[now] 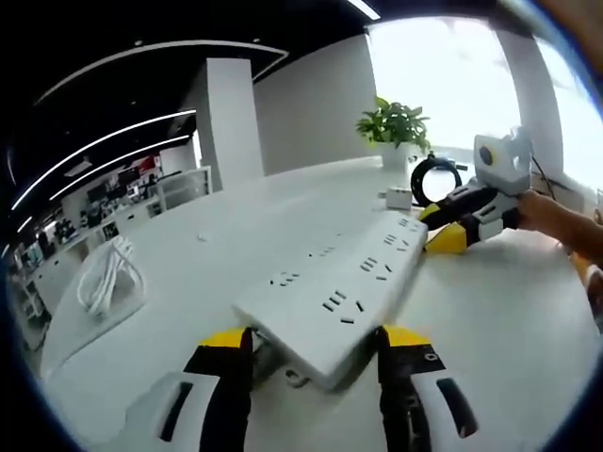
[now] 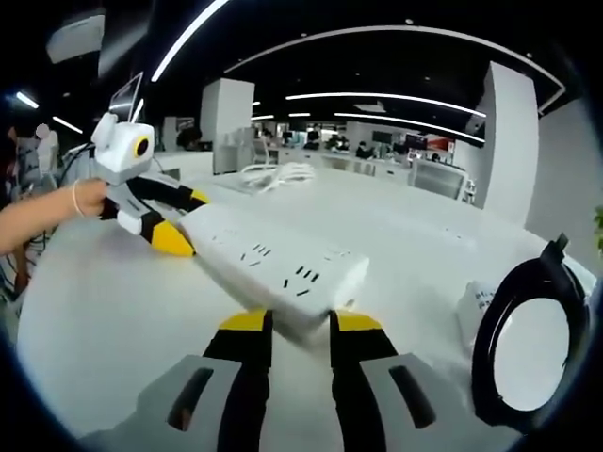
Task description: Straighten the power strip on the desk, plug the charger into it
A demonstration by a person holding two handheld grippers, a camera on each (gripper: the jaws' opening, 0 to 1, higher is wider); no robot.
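Note:
A long white power strip (image 1: 353, 273) lies on the white desk (image 1: 509, 320), sockets facing up. My left gripper (image 1: 316, 334) is shut on its near end, one yellow-tipped jaw on each long side. My right gripper (image 1: 439, 224), held by a hand, is shut on the far end. In the right gripper view the strip (image 2: 273, 264) runs away from my right gripper (image 2: 301, 320) to the left gripper (image 2: 188, 218). A small white charger (image 1: 399, 198) lies past the strip; in the right gripper view the charger (image 2: 479, 306) sits partly behind a black cable coil (image 2: 528, 348).
A black cable coil (image 1: 433, 179) and a potted plant (image 1: 394, 127) stand at the desk's far end. A bundle of white cable (image 1: 108, 273) lies to the left near the desk edge. The person's forearm (image 2: 38, 221) reaches in from the left.

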